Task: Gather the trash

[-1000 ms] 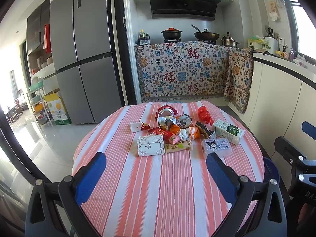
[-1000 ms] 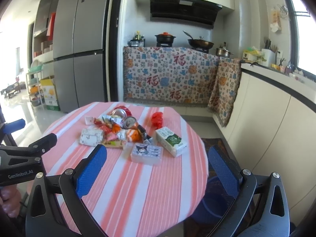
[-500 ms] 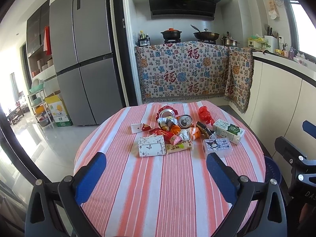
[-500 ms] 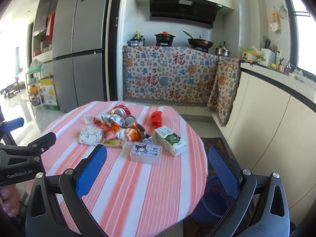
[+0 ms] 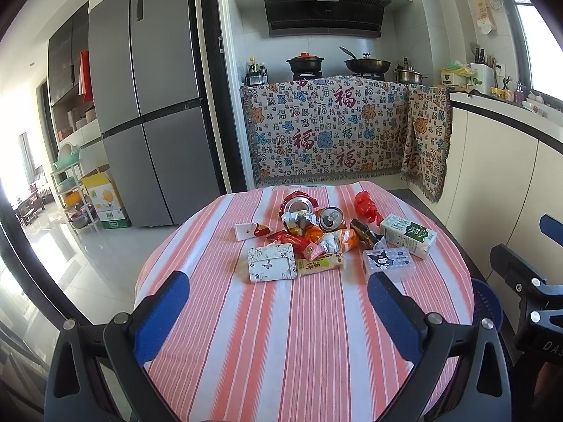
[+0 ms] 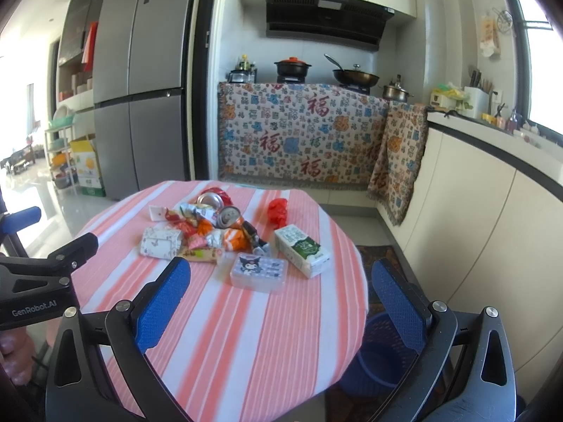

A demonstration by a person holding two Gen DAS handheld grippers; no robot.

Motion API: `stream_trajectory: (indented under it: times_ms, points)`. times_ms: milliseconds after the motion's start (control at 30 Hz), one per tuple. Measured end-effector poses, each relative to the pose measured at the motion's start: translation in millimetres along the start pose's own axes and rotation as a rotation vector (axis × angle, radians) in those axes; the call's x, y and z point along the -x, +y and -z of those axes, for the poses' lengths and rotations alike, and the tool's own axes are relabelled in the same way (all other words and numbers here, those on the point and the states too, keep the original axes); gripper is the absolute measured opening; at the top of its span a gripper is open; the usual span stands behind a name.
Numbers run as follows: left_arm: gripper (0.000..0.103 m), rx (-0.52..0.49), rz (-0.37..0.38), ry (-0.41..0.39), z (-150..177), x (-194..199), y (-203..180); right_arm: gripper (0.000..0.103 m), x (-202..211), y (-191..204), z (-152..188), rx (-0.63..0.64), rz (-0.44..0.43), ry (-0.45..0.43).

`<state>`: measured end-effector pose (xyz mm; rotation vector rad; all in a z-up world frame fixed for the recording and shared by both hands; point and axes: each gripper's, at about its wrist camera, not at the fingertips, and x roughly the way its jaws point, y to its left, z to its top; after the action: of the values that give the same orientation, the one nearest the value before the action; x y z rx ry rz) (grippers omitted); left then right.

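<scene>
My left gripper (image 5: 278,311) hangs wide open and empty over the striped tabletop (image 5: 299,344); the trash (image 5: 316,232) lies heaped ahead at mid-table; my right gripper (image 6: 279,299) gapes empty too, bin (image 6: 378,355) below its right finger

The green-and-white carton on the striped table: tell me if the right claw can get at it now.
Probably yes. The green-and-white carton lies at the pile's right edge, nothing on top, bare striped tablecloth before it, and the right claw is open.
</scene>
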<state>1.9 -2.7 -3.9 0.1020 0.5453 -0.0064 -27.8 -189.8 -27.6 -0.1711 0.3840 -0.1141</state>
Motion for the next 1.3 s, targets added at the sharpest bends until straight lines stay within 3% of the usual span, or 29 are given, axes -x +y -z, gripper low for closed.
stream_trajectory:
  times_ms: [1300]
  points:
    - [0.103,-0.007,0.005,0.005,4.8,-1.0,-5.5,0.103,-0.1,-6.0,5.4,-0.001,0.004,0.005]
